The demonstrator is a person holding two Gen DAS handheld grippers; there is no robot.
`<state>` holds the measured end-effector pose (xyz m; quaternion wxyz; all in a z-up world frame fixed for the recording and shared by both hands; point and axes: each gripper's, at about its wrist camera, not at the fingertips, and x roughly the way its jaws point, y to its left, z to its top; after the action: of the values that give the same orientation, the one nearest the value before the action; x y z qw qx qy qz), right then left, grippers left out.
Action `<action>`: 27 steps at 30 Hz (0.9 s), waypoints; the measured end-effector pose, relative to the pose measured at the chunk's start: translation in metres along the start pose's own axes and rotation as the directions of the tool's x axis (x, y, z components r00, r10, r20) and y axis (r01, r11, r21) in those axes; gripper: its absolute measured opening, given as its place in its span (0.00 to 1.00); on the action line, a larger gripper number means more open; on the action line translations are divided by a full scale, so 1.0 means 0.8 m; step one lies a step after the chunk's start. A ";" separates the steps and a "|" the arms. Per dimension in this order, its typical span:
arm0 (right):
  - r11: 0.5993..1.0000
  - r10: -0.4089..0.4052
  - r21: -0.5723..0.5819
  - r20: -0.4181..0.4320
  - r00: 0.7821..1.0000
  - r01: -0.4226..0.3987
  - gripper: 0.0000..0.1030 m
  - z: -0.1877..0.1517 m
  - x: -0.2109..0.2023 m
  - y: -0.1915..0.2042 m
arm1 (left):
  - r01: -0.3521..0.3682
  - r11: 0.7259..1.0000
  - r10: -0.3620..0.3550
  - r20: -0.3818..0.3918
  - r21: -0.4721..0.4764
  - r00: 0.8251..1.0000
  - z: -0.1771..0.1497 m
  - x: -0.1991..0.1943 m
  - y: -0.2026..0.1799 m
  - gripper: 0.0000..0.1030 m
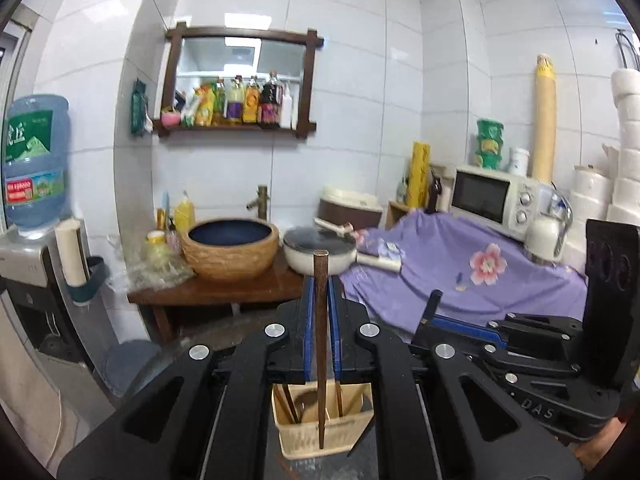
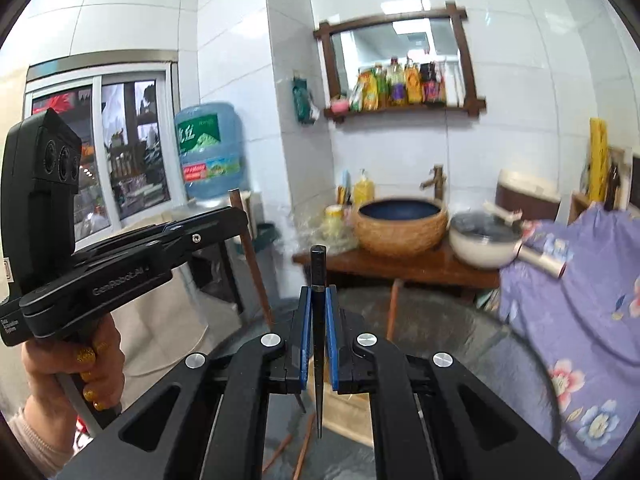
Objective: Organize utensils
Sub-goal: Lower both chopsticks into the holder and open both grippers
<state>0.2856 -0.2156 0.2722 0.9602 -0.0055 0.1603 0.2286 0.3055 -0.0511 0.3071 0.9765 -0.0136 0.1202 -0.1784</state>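
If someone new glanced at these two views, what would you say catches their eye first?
Most likely the two chopsticks held upright at the centre of each view: a brown chopstick clamped in the left claw and a black chopstick in the right claw. Below the left one sits a cream holder basket with more sticks in it. Behind, a woven-look basin with a dark blue bowl stands on a wooden counter.

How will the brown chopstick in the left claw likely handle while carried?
The brown chopstick looks stiff and light: it stays straight though pinched only mid-length. Being thin and smooth, it may pivot or slip between the left claw pads. Loose, it would probably roll.
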 end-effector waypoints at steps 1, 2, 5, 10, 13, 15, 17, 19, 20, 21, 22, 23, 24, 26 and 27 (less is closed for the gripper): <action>1.000 -0.014 -0.008 0.011 1.000 0.014 0.07 0.007 0.000 -0.002 | -0.005 1.000 0.005 0.016 -0.008 1.000 0.010 0.003 0.001 0.07; 0.999 -0.028 -0.014 0.017 0.999 0.029 0.07 0.014 0.002 -0.003 | -0.014 1.000 0.014 0.030 -0.016 0.999 0.017 0.006 0.001 0.07; 0.998 -0.058 -0.002 0.026 0.998 0.058 0.07 0.027 0.011 -0.016 | -0.043 0.999 0.044 0.049 -0.025 0.998 0.027 0.019 0.003 0.07; 0.996 -0.085 0.016 0.015 0.996 0.085 0.07 0.016 0.037 -0.035 | -0.066 0.997 0.068 0.041 -0.040 0.997 0.016 0.051 0.006 0.07; 0.995 -0.092 0.031 -0.009 0.996 0.093 0.07 0.000 0.051 -0.045 | -0.081 0.996 0.081 0.007 -0.035 0.997 -0.005 0.073 0.006 0.07; 0.995 -0.095 0.038 -0.032 0.995 0.096 0.07 -0.012 0.061 -0.050 | -0.084 0.996 0.084 -0.013 -0.039 0.996 -0.018 0.085 0.010 0.07; 0.994 -0.099 0.037 -0.050 0.994 0.101 0.07 -0.022 0.067 -0.051 | -0.090 0.995 0.089 -0.037 -0.038 0.995 -0.034 0.096 0.012 0.07; 0.994 -0.103 0.033 -0.071 0.992 0.106 0.07 -0.034 0.075 -0.052 | -0.088 0.995 0.086 -0.054 -0.040 0.995 -0.047 0.101 0.014 0.07; 0.994 -0.100 0.036 -0.081 0.992 0.104 0.07 -0.039 0.078 -0.052 | -0.090 0.995 0.087 -0.063 -0.041 0.994 -0.054 0.104 0.015 0.07; 0.994 -0.098 0.036 -0.094 0.991 0.102 0.07 -0.045 0.082 -0.052 | -0.089 0.995 0.086 -0.070 -0.040 0.994 -0.059 0.106 0.015 0.07; 0.994 -0.098 0.034 -0.105 0.990 0.102 0.07 -0.049 0.086 -0.051 | -0.089 0.995 0.086 -0.077 -0.039 0.993 -0.065 0.108 0.016 0.07; 0.994 -0.100 0.034 -0.113 0.989 0.104 0.07 -0.054 0.089 -0.051 | -0.092 0.995 0.088 -0.086 -0.034 0.992 -0.071 0.110 0.016 0.07; 0.994 -0.100 0.033 -0.123 0.987 0.104 0.07 -0.058 0.092 -0.051 | -0.092 0.995 0.089 -0.093 -0.032 0.992 -0.076 0.112 0.015 0.07; 0.994 -0.100 0.029 -0.138 0.985 0.105 0.07 -0.065 0.097 -0.050 | -0.094 0.995 0.091 -0.108 -0.023 0.990 -0.087 0.115 0.013 0.07; 0.994 -0.102 0.028 -0.144 0.984 0.107 0.07 -0.067 0.099 -0.050 | -0.096 0.995 0.093 -0.115 -0.019 0.989 -0.092 0.117 0.013 0.07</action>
<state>0.3536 -0.2211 0.1941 0.9570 -0.0131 0.2318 0.1739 0.3764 -0.0731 0.2133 0.9751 -0.0098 0.1787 -0.1308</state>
